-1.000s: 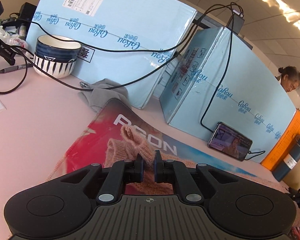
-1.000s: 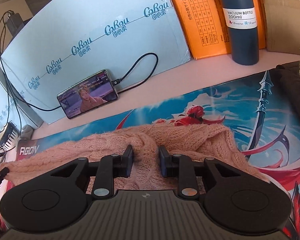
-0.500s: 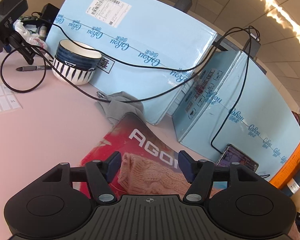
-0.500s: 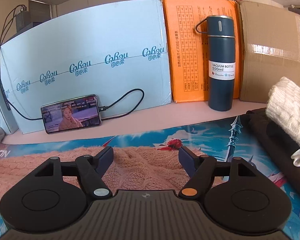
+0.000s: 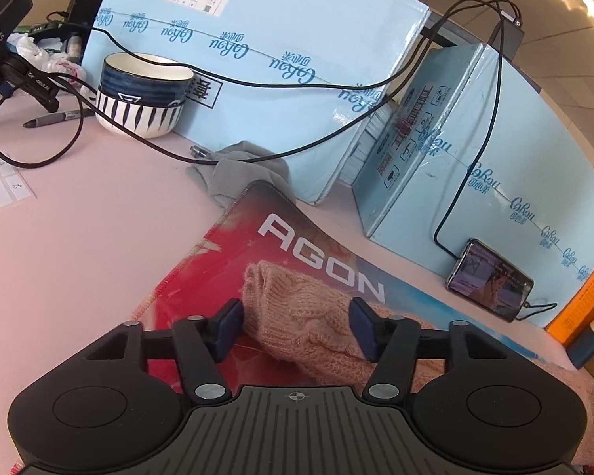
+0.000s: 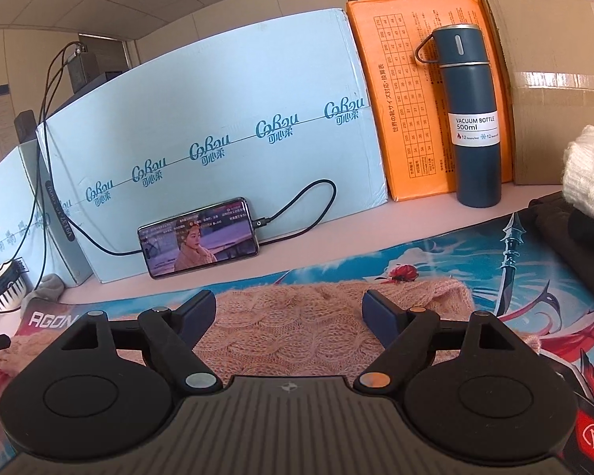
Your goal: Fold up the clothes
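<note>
Pink cable-knit: the sweater (image 5: 309,316) lies flat on a printed desk mat (image 5: 202,277) marked AGON, its sleeve end reaching toward the mat's left corner.

Left wrist view, from left to right: a marker (image 5: 55,118) and a looped black cable (image 5: 27,158) on the pale table (image 5: 79,229); a striped bowl (image 5: 142,95) standing against a light-blue box (image 5: 265,59); a grey cloth (image 5: 245,170) at the mat's far corner; a second blue box (image 5: 495,166) with a phone (image 5: 489,279) propped against it. The left gripper (image 5: 296,326) has its fingers spread, one on either side of the sleeve; whether they touch the knit cannot be told.

Right wrist view, from left to right: the phone (image 6: 198,237), screen lit, leaning on the blue box (image 6: 217,150); an orange box (image 6: 408,91); an upright blue flask (image 6: 473,118) in front of it; a brown carton (image 6: 554,79); a white knit (image 6: 590,174) on dark clothing (image 6: 574,245) at the mat's right edge. The right gripper (image 6: 290,316) is likewise released, fingers wide apart over the sweater's (image 6: 297,328) body, gripping nothing.
</note>
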Action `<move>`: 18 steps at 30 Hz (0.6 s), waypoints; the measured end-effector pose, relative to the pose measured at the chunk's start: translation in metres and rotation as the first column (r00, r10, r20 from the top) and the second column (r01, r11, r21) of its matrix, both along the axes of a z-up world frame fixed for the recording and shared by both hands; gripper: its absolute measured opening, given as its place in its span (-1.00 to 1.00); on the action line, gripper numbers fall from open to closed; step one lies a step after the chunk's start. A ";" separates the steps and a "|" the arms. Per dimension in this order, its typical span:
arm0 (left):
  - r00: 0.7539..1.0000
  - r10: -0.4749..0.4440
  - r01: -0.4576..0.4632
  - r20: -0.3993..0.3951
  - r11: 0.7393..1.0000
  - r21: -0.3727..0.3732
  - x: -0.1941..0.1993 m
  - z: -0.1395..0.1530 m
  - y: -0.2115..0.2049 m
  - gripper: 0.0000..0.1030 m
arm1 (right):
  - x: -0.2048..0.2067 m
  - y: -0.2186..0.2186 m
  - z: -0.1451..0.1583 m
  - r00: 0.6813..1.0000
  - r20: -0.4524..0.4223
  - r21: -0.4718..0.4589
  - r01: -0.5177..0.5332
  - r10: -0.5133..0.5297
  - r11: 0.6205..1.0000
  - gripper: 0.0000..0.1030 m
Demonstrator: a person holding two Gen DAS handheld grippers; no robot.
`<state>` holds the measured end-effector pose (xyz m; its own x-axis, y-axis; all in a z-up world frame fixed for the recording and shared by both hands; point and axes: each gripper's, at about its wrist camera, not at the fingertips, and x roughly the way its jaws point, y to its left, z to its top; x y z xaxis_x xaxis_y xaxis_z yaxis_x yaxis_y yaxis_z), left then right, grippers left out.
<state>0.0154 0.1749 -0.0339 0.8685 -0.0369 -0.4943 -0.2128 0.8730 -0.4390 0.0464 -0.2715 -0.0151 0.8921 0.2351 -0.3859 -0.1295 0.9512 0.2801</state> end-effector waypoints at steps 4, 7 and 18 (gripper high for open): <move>1.000 -0.019 0.019 0.004 1.000 -0.024 -0.001 -0.001 0.001 -0.66 | -0.003 0.002 -0.001 1.000 0.002 -0.002 -0.013 0.013 1.000 0.56; 0.999 0.034 -0.034 0.025 0.999 -0.024 -0.006 0.002 0.007 -0.67 | -0.004 0.002 -0.002 1.000 0.004 0.010 -0.017 0.017 1.000 0.56; 0.979 0.106 -0.112 0.172 0.993 0.024 -0.024 0.040 -0.014 -0.68 | -0.010 -0.009 -0.001 0.992 0.006 0.186 -0.123 0.124 0.975 0.56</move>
<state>-0.0082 0.1608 0.0065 0.9379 0.0767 -0.3382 -0.2320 0.8636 -0.4477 0.0368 -0.2802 -0.0163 0.8494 0.4117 -0.3301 -0.2409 0.8590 0.4517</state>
